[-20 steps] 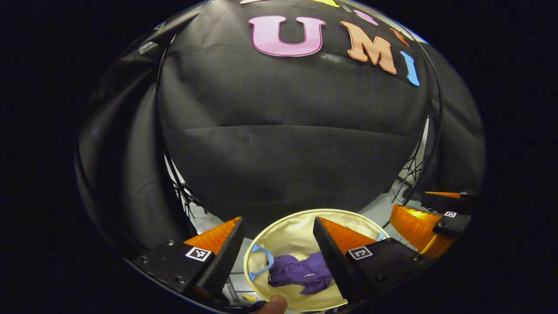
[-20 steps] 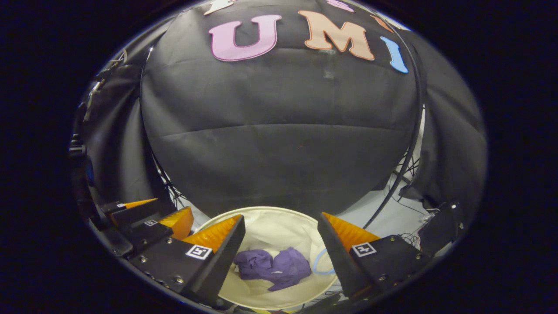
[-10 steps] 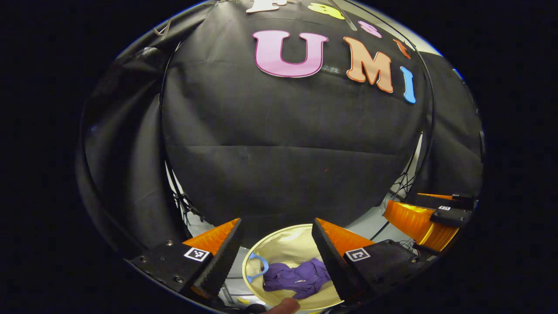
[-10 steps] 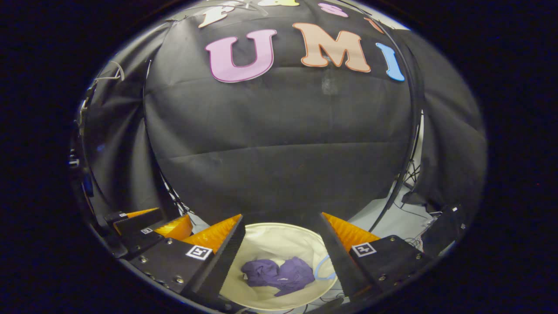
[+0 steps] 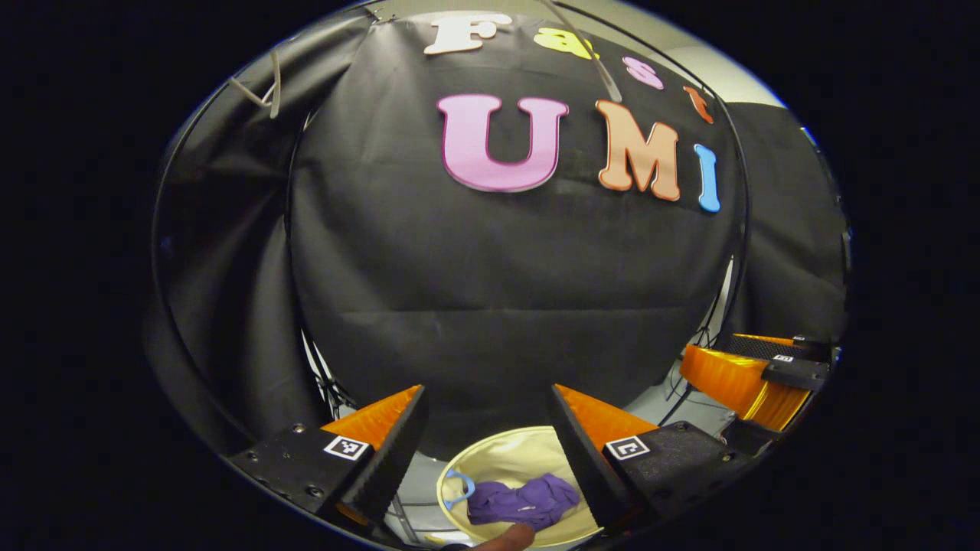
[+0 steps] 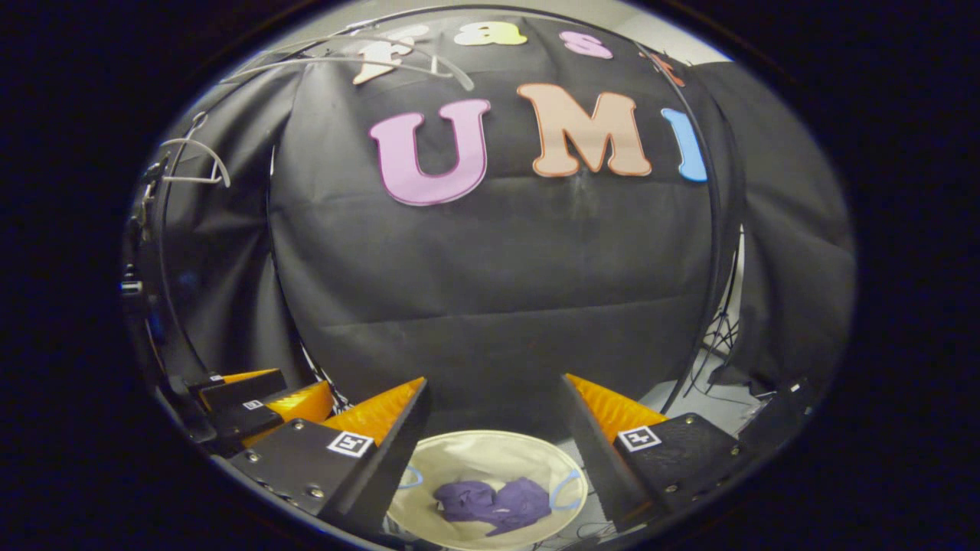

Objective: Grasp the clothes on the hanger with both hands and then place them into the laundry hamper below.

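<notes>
A crumpled purple garment (image 5: 521, 501) (image 6: 490, 501) lies at the bottom of a round cream laundry hamper (image 5: 509, 459) (image 6: 490, 455) with blue handles, far below both grippers. My left gripper (image 5: 486, 440) hangs high above the hamper, open and holding nothing. My right gripper (image 6: 494, 436) is open too, equally high and empty. In the left gripper view the right gripper (image 5: 758, 371) appears at the right edge; in the right gripper view the left gripper (image 6: 256, 398) appears at the lower left. Bare pale hangers (image 6: 195, 161) hang at the upper left of the right gripper view.
A black cloth wall (image 5: 505, 291) stands behind the hamper. A thin pale hanger wire (image 5: 589, 57) crosses the top of the left gripper view. Cables and black stand legs (image 6: 720, 344) lie on the pale floor at the right. A fingertip (image 5: 505, 537) shows at the bottom edge.
Both grippers have risen, still open, so the hamper and purple garment look smaller and lower, and the bare hangers have come into view at the top.
</notes>
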A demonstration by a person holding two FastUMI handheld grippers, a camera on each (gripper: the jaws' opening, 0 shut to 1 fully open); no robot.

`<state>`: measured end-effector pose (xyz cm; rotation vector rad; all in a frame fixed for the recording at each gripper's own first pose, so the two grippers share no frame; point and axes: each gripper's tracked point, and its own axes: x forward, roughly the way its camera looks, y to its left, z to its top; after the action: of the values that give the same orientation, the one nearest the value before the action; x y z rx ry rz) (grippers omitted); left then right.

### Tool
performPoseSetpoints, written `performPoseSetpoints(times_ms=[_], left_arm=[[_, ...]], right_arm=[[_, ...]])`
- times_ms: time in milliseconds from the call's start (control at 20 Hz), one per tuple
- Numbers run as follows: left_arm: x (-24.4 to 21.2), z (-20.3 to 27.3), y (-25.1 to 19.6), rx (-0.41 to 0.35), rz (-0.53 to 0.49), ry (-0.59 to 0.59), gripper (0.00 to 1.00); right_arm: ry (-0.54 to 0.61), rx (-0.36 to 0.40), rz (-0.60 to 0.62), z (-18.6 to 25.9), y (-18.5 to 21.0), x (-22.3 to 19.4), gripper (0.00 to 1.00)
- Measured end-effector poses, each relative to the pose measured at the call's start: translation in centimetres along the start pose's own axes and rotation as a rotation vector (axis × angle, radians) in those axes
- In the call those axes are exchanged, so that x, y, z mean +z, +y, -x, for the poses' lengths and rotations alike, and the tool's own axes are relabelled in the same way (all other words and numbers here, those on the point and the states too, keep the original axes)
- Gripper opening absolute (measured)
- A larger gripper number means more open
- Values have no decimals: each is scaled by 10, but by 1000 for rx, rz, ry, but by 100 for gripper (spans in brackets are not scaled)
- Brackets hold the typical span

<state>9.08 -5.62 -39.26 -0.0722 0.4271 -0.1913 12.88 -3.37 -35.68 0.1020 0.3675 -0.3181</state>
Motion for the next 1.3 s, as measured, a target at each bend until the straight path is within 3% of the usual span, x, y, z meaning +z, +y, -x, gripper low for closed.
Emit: performPoseSetpoints(times_ms=[100, 250, 450, 500, 650, 700, 950, 1100, 1250, 1300], left_arm=[[29, 9, -9, -25, 10, -36, 94], [60, 23, -11, -24, 23, -59, 96], [103, 37, -19, -39, -21, -87, 96], [112, 42, -22, -42, -18, -89, 96], [141, 55, -29, -41, -16, -123, 96], [152, 59, -30, -34, -22, -142, 96], [199, 84, -40, -35, -14, -223, 93], [219, 103, -39, -15, -8, -277, 96], [219, 121, -46, -32, -34, -294, 93], [218, 123, -46, -24, -36, -295, 92]], right_arm=[[-26, -9, -7, 9, -3, 22, 100], [-78, -14, -25, 23, -6, 58, 100], [-150, 18, -43, 41, -4, 104, 100], [-169, 17, -45, 46, -7, 116, 96], [-222, 2, -25, 56, -15, 148, 95], [-230, 2, -11, 59, -16, 157, 100], [-257, 21, 17, 81, -20, 187, 100], [-280, 74, -13, 99, -15, 197, 100], [-306, 95, -28, 116, -20, 204, 100], [-319, 100, -30, 121, -22, 207, 95]])
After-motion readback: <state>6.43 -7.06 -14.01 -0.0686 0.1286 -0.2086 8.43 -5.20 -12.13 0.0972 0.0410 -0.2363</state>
